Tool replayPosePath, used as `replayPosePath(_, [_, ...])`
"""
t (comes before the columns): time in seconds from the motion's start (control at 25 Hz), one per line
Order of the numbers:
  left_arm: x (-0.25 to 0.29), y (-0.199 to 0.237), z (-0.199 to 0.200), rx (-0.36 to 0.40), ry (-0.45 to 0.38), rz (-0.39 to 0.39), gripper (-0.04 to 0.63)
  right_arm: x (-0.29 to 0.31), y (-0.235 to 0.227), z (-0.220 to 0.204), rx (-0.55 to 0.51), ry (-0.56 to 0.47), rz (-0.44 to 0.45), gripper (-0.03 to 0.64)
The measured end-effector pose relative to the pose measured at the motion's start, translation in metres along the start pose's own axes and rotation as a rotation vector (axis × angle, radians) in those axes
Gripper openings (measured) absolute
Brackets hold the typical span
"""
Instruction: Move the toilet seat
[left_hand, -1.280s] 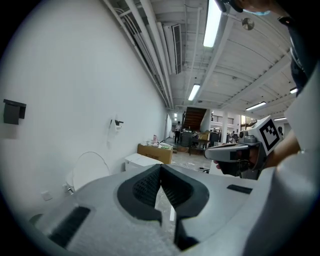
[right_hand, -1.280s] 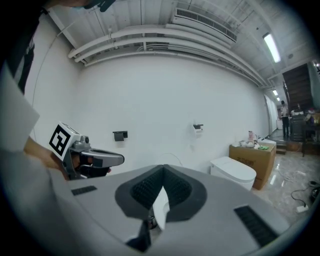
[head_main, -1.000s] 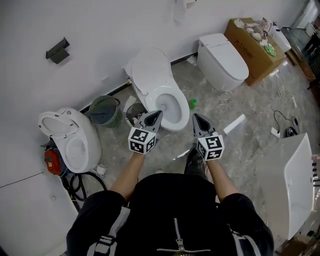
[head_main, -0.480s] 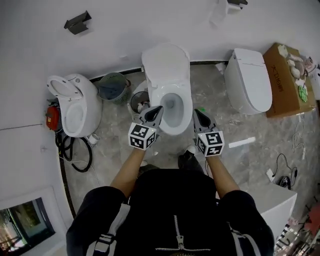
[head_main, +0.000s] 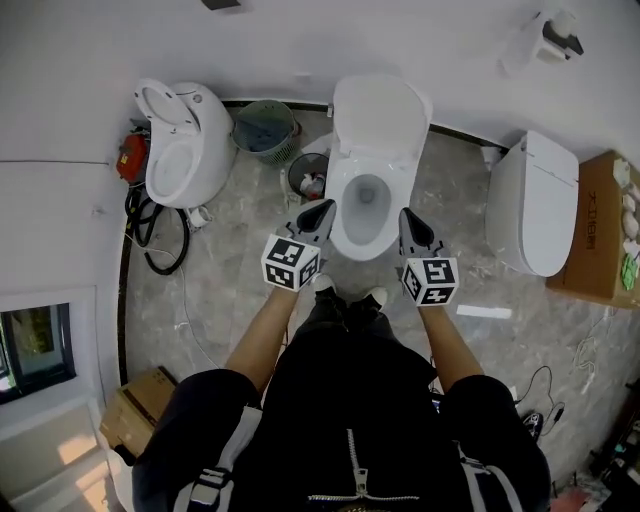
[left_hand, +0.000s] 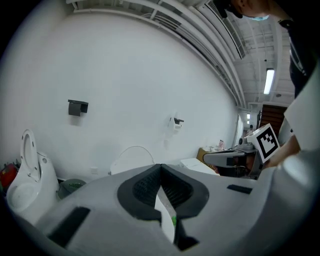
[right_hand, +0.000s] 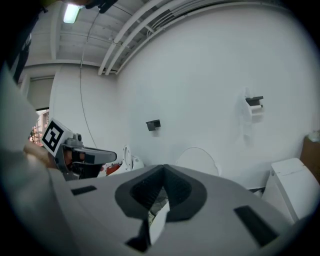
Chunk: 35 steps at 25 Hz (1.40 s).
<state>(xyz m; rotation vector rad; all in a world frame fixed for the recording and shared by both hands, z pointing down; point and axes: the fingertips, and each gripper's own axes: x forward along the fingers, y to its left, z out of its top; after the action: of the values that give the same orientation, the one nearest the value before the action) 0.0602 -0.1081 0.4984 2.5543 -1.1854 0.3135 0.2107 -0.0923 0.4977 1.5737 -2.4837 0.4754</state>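
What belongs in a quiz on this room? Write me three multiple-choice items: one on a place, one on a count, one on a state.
1. Where does the green mesh waste basket stand?
A. Between the open-lidded white toilet on the left and the white middle toilet
B. On a shelf
C. Inside a bowl

2. How many white toilets show in the head view?
A. Two
B. Three
C. Five

3. How is the middle toilet's oval white lid?
A. Raised upright
B. Shut over the bowl
C. Taken off and lying flat

Answers:
1 A: the basket sits in the gap between those two.
2 B: the left one, the middle one and a closed white toilet at the right.
3 A: the bowl lies open, with the lid standing behind it.
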Motion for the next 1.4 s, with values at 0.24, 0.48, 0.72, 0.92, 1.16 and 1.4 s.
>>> replayPosePath(0.24, [0.014, 0.013, -0.014, -0.012, 0.03, -0.014, 0.003, 0.014, -0.008, -0.009, 0.007, 0.024, -0.012, 0.003])
replayPosePath(0.48, [0.032, 0.026, -0.043, -0.018, 0.078, -0.04, 0.003, 0.033, -0.025, -0.03, 0.02, 0.047, -0.036, 0.003])
replayPosePath(0.72, [0.055, 0.036, -0.105, -0.059, 0.143, -0.043, 0.003, 0.052, -0.045, -0.084, 0.055, 0.101, -0.052, 0.003])
replayPosePath(0.92, [0.06, 0.041, -0.166, -0.106, 0.188, -0.049, 0.003, 0.066, -0.046, -0.146, 0.134, 0.145, -0.056, 0.003])
replayPosePath(1.16, [0.072, 0.067, -0.246, -0.293, 0.227, 0.001, 0.021, 0.076, -0.053, -0.245, 0.263, 0.288, -0.081, 0.006])
replayPosePath(1.4, [0.092, 0.097, -0.345, -0.538, 0.265, 0.058, 0.257, 0.092, -0.065, -0.361, 0.387, 0.471, -0.134, 0.144])
